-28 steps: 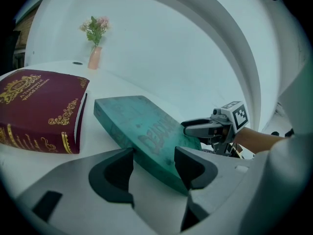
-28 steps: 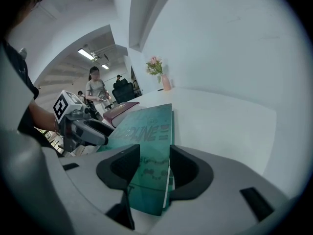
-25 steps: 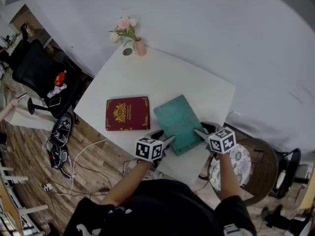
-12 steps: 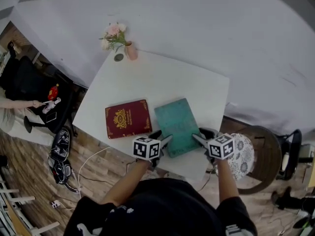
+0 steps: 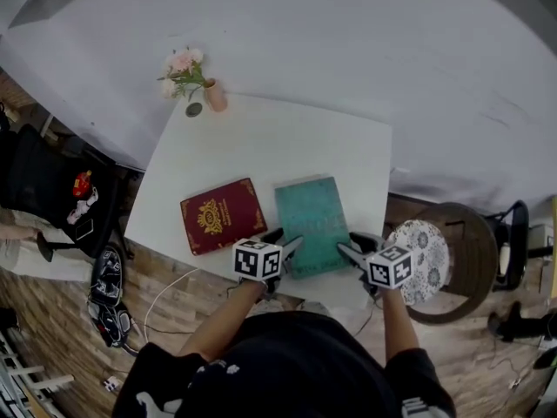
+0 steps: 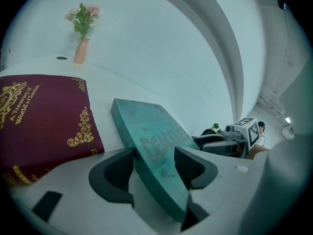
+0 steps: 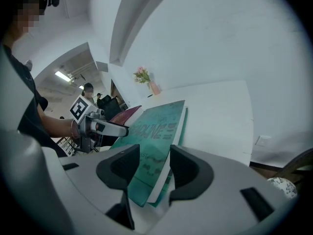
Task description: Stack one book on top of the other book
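The teal book (image 5: 312, 220) is sitting near the tabletop's (image 5: 278, 142) near edge, toward its right corner, with the red book (image 5: 222, 216) lying flat just beside it on the left. The left gripper (image 5: 287, 246) is reaching in at the teal book's near left corner, its fingers (image 6: 115, 173) pinching the book's edge between them. The right gripper (image 5: 345, 249) is gripping the near right corner in the same way, its fingers closing on the cover and the pale page block. In both gripper views the teal book is appearing tilted. A vase of pink flowers (image 5: 209, 90) is standing at the far left corner.
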Available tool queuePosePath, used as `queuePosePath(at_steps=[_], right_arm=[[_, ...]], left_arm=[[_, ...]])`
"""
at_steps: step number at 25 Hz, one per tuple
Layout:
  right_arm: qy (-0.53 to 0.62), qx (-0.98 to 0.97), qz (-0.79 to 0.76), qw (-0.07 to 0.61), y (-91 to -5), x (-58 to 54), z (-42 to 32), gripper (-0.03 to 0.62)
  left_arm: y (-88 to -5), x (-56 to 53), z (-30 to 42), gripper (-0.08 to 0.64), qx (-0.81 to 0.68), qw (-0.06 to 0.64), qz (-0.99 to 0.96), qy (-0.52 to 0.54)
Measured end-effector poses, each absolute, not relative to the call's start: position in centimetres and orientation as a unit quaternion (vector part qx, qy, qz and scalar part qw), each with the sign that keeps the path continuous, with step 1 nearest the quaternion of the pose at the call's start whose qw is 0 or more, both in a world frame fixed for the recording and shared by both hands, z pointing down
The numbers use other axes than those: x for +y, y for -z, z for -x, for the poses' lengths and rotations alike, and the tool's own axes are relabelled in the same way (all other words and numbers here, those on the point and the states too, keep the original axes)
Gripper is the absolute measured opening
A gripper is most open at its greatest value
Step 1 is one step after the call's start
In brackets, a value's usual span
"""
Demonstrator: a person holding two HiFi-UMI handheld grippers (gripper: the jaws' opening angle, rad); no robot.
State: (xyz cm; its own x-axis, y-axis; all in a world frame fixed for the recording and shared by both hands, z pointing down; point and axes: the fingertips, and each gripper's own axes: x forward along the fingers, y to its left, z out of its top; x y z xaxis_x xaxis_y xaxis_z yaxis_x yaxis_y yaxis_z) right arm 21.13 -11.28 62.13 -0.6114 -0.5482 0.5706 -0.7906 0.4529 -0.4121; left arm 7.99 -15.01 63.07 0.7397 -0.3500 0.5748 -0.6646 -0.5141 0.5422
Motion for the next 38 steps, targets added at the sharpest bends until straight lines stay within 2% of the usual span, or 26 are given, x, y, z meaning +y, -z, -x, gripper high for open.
queuePosePath(at_steps=[20,29,38], right_arm=[[-0.368,-0.817,-0.412,0.166,-63.1,-5.0,-17.3,0.192],[-0.359,-0.816,-0.422,0.165,-63.1,-5.0,-17.2,0.192],[-0.339,-0.817,-0.447,0.131,-61.5,-5.7,-19.4,0.207]], left_arm=[[-63.4,-15.4,-7.6,0.253,-0.280,0.356,-0.862,-0.227],[-63.7,-15.0,-7.3,0.253,-0.284,0.342,-0.867,-0.226],[-62.5,-14.8,-6.0,0.253,-0.298,0.345,-0.870,-0.189]])
